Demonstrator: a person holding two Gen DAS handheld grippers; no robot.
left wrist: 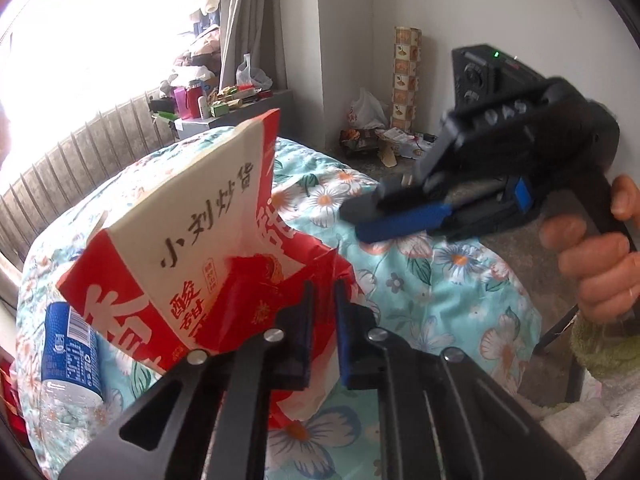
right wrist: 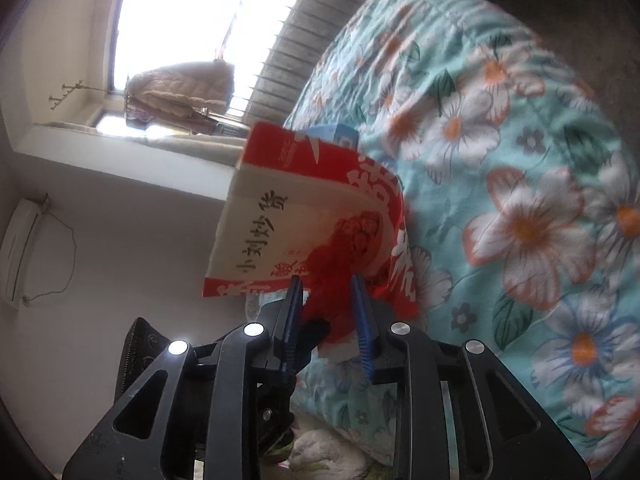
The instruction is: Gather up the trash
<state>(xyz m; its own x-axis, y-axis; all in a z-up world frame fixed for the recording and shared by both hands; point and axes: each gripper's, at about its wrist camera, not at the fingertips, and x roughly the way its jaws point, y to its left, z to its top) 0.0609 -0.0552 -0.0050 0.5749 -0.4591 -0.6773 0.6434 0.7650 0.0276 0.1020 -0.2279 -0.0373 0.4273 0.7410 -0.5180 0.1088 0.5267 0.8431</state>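
A red and white snack bag (left wrist: 192, 248) with black Chinese writing is held up over the floral quilt (left wrist: 432, 292). My left gripper (left wrist: 323, 286) is shut on the bag's crumpled red lower edge. My right gripper (left wrist: 362, 218) shows in the left wrist view to the right of the bag, over the quilt, apart from it, its blue pads a little apart. In the right wrist view the right gripper (right wrist: 325, 280) is open, its fingers framing the bag (right wrist: 304, 216), which lies beyond them. A plastic bottle with a blue label (left wrist: 70, 344) lies on the quilt at lower left.
A littered corner of floor (left wrist: 384, 140) with a white plastic bag and a patterned paper roll (left wrist: 407, 76) lies beyond the bed. A cluttered windowsill (left wrist: 212, 100) is at the back. A radiator (left wrist: 80, 156) runs under the window.
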